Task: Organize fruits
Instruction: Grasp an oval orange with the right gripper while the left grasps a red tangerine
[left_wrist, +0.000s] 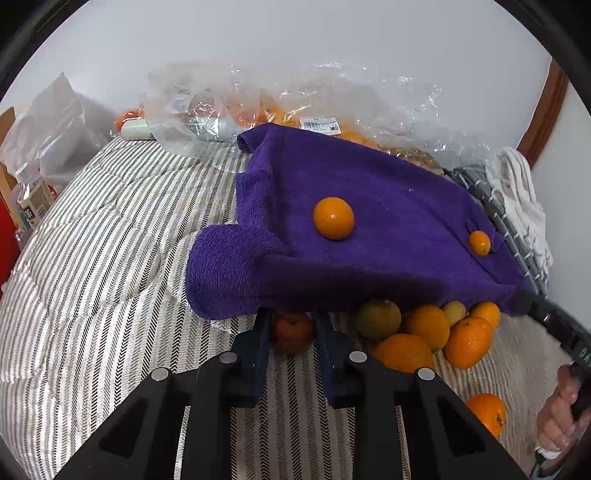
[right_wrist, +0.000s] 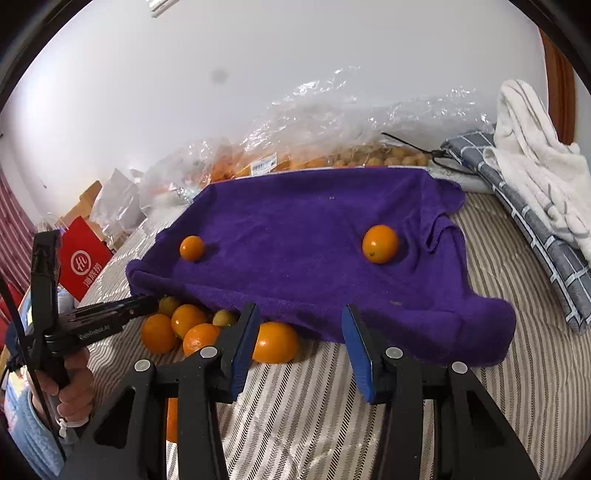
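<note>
A purple towel (left_wrist: 369, 206) (right_wrist: 314, 236) lies on the striped bed, with an orange (left_wrist: 333, 218) (right_wrist: 380, 243) and a smaller orange (left_wrist: 479, 243) (right_wrist: 192, 248) on it. A pile of oranges (left_wrist: 436, 332) (right_wrist: 177, 325) lies at the towel's near edge. My left gripper (left_wrist: 291, 332) has its jaws around a reddish fruit (left_wrist: 291, 330) half under the towel's edge; the grip is not clear. My right gripper (right_wrist: 301, 332) is open and empty, just short of the towel, with a large orange (right_wrist: 275, 341) beside its left finger.
Clear plastic bags of fruit (left_wrist: 295, 107) (right_wrist: 332, 147) lie behind the towel by the wall. A grey checked cloth with a white towel (right_wrist: 528, 177) is at the right. A red bag (right_wrist: 83, 258) and bottles (left_wrist: 29, 199) stand at the left. One orange (left_wrist: 484, 411) lies apart.
</note>
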